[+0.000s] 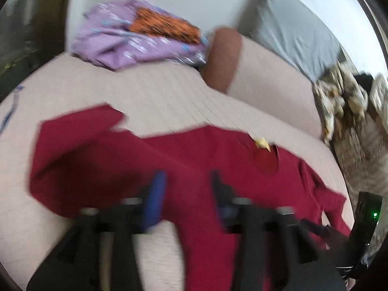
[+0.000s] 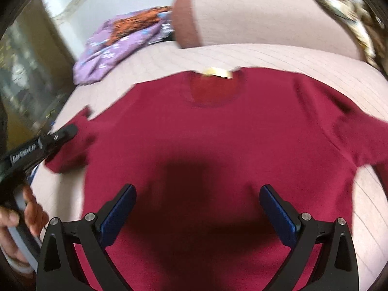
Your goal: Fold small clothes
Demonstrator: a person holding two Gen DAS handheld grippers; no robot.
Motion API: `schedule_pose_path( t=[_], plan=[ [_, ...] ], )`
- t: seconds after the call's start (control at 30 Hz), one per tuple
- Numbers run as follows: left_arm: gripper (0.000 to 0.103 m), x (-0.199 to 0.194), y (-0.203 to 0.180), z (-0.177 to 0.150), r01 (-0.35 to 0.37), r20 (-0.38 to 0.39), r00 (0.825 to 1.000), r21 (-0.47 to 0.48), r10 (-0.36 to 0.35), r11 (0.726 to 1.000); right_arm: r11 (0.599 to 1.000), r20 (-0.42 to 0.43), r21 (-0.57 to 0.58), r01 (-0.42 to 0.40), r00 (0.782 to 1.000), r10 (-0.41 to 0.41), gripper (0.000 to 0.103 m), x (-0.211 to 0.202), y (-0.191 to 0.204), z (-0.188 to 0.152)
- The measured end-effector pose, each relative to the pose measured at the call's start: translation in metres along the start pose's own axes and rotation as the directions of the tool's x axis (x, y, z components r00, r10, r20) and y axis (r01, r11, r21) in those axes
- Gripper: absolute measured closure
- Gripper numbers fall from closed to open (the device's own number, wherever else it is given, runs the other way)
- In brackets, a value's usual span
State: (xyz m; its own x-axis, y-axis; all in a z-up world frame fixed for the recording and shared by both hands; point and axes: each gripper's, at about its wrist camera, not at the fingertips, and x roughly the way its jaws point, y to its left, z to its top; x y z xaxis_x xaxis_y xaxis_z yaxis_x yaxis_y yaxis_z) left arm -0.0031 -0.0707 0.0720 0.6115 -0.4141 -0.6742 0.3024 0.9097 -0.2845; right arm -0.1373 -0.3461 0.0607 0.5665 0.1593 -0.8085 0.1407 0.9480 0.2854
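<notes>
A dark red T-shirt [image 2: 218, 133] lies spread flat on a beige sofa seat [image 2: 242, 55], its collar with a yellow label [image 2: 218, 72] facing away from me. My right gripper [image 2: 197, 203] is open and empty, hovering over the shirt's lower body. My left gripper [image 1: 188, 184] is open and empty over the shirt [image 1: 169, 160] near its left sleeve [image 1: 80, 133]. The left gripper also shows in the right wrist view [image 2: 70, 131], beside that sleeve. The left view is blurred.
A heap of purple and orange clothes [image 1: 135, 38] lies at the far left of the seat, next to a brown bolster [image 1: 220, 58]. A grey cushion [image 1: 295, 31] and a patterned cloth [image 1: 339, 97] lie to the right. The right gripper's body [image 1: 363, 220] is at the right edge.
</notes>
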Motion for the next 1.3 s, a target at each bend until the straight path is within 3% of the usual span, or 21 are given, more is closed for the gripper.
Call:
schedule_pose_path(
  t=[0.07, 0.17, 0.23, 0.4, 0.5, 0.63, 0.8, 0.87, 1.13, 1.23, 1.3],
  plan=[
    [0.035, -0.008, 0.02, 0.002, -0.083, 0.032, 0.996, -0.019, 0.083, 0.996, 0.997, -0.019, -0.024, -0.073, 0.997, 0.072, 0.002, 0.007, 0.013, 0.007],
    [0.035, -0.01, 0.053, 0.003, -0.279, 0.016, 0.96, -0.002, 0.279, 0.96, 0.978, -0.072, -0.016, -0.206, 0.976, 0.204, 0.003, 0.026, 0.036, 0.02],
    [0.035, -0.004, 0.078, 0.001, -0.345, -0.028, 0.938, -0.003, 0.345, 0.938, 0.958, -0.102, -0.027, -0.284, 0.954, 0.28, 0.008, 0.041, 0.063, 0.035],
    [0.035, 0.008, 0.127, -0.01, -0.409, -0.143, 0.907, -0.074, 0.397, 0.909, 0.921, -0.114, -0.059, -0.386, 0.919, 0.378, 0.009, 0.069, 0.123, 0.07],
    [0.035, 0.013, 0.141, -0.013, -0.408, -0.166, 0.906, -0.104, 0.389, 0.907, 0.89, -0.13, -0.006, -0.456, 0.883, 0.451, 0.009, 0.097, 0.154, 0.097],
    [0.035, 0.017, 0.14, -0.015, -0.406, -0.177, 0.905, -0.077, 0.388, 0.911, 0.867, -0.175, 0.035, -0.497, 0.851, 0.495, 0.009, 0.14, 0.189, 0.125],
    [0.035, 0.02, 0.14, -0.012, -0.41, -0.172, 0.902, -0.052, 0.397, 0.911, 0.882, -0.238, 0.094, -0.462, 0.85, 0.47, 0.009, 0.191, 0.214, 0.138],
    [0.035, 0.02, 0.141, -0.011, -0.41, -0.172, 0.902, -0.053, 0.397, 0.91, 0.881, -0.227, 0.071, -0.468, 0.852, 0.472, 0.013, 0.199, 0.224, 0.141],
    [0.035, 0.021, 0.142, -0.008, -0.422, -0.17, 0.898, -0.068, 0.407, 0.904, 0.904, -0.239, -0.042, -0.425, 0.883, 0.404, 0.076, 0.202, 0.243, 0.134],
    [0.035, 0.018, 0.141, -0.006, -0.425, -0.159, 0.899, -0.086, 0.409, 0.901, 0.904, -0.205, -0.08, -0.419, 0.895, 0.397, 0.092, 0.186, 0.237, 0.133],
    [0.035, 0.014, 0.139, -0.004, -0.42, -0.146, 0.903, -0.098, 0.405, 0.902, 0.898, -0.176, -0.092, -0.43, 0.895, 0.41, 0.094, 0.17, 0.233, 0.133]
  ],
)
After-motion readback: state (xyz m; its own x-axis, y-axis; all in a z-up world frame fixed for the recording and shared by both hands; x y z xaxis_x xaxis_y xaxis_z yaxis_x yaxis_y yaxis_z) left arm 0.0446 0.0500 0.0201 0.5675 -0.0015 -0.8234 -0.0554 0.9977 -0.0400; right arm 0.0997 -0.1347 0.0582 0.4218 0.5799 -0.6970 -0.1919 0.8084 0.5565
